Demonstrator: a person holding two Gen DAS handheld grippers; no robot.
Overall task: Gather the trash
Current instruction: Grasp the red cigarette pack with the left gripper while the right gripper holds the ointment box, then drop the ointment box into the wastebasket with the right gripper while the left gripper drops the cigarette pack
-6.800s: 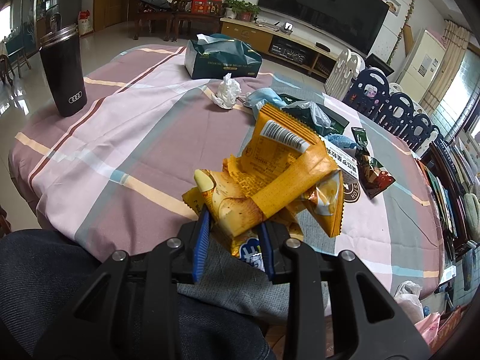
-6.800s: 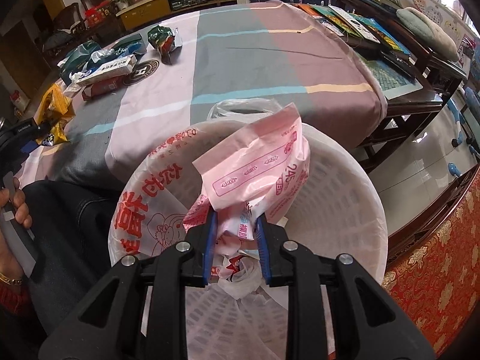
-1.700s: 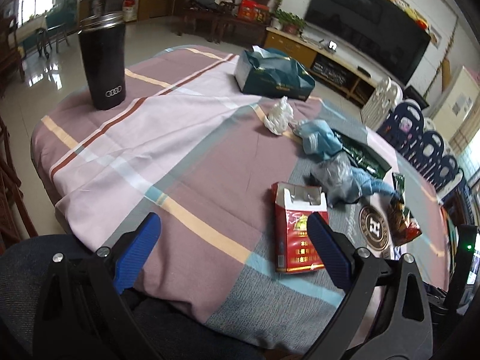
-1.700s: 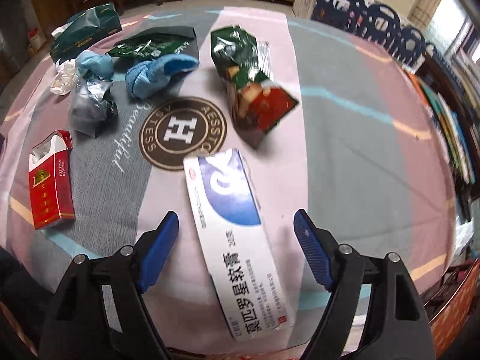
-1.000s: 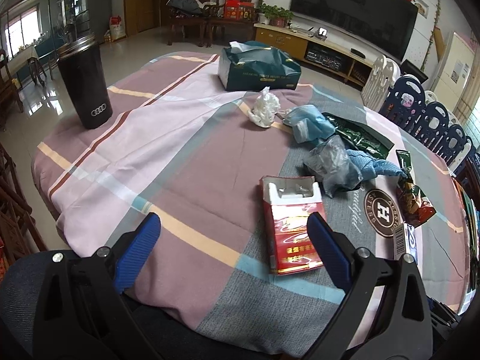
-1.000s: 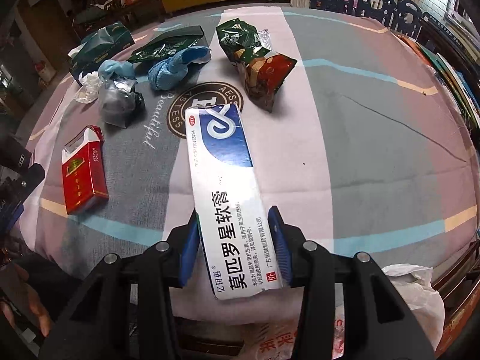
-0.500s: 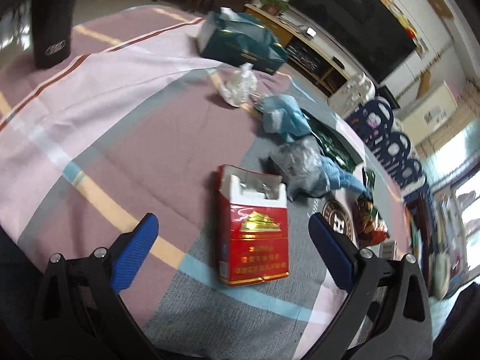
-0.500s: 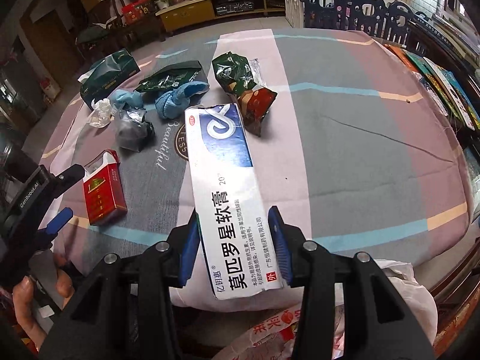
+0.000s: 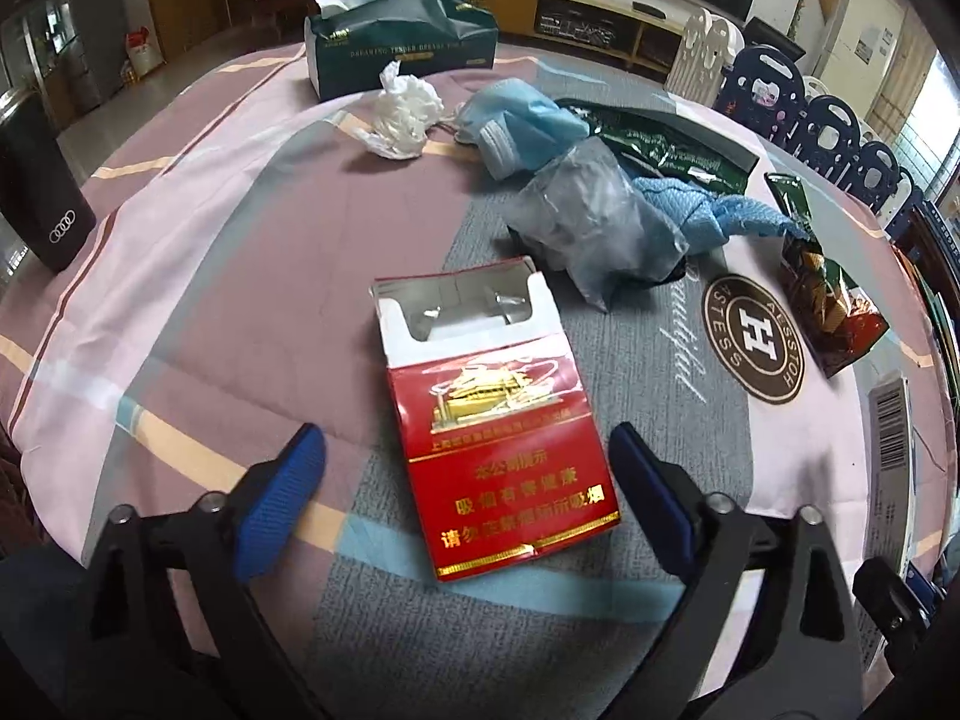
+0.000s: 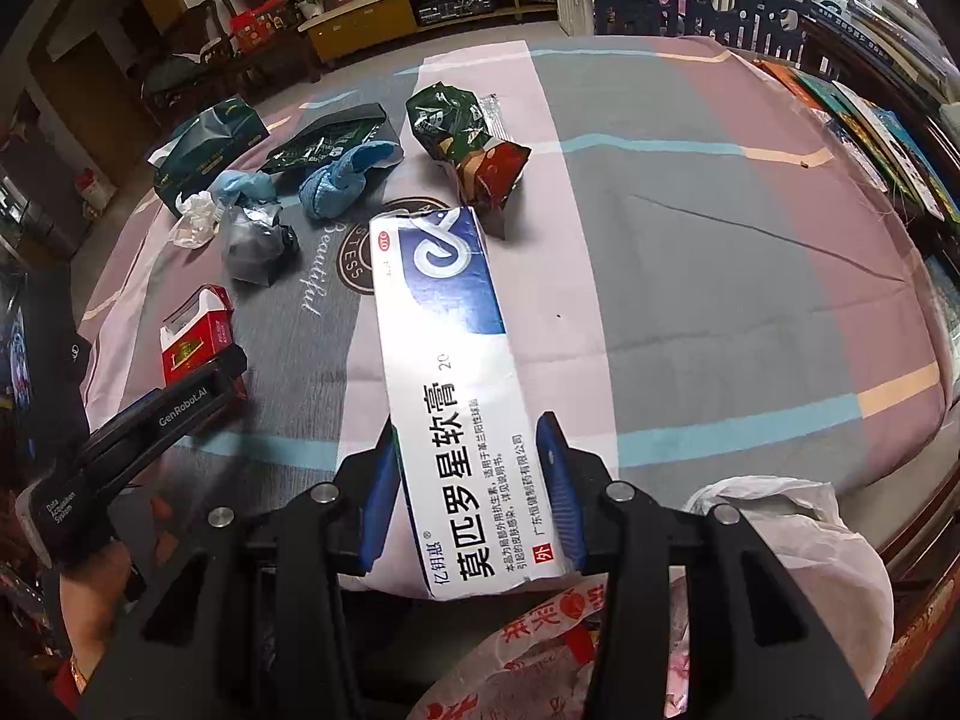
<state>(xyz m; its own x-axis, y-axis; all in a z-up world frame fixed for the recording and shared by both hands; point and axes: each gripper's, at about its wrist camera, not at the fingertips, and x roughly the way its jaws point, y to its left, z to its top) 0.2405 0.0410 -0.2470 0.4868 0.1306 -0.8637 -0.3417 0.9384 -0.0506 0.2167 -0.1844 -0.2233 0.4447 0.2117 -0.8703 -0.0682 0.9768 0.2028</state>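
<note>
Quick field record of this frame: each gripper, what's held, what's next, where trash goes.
left gripper: fingers closing either side of the red cigarette pack, not yet touching it
right gripper: shut on the white-and-blue ointment box, held off the table
bin bag: below the right gripper at the table's edge
still on tablecloth: white tissue, blue mask, grey bag, green snack wrappers
non-trash: tissue box, black tumbler
</note>
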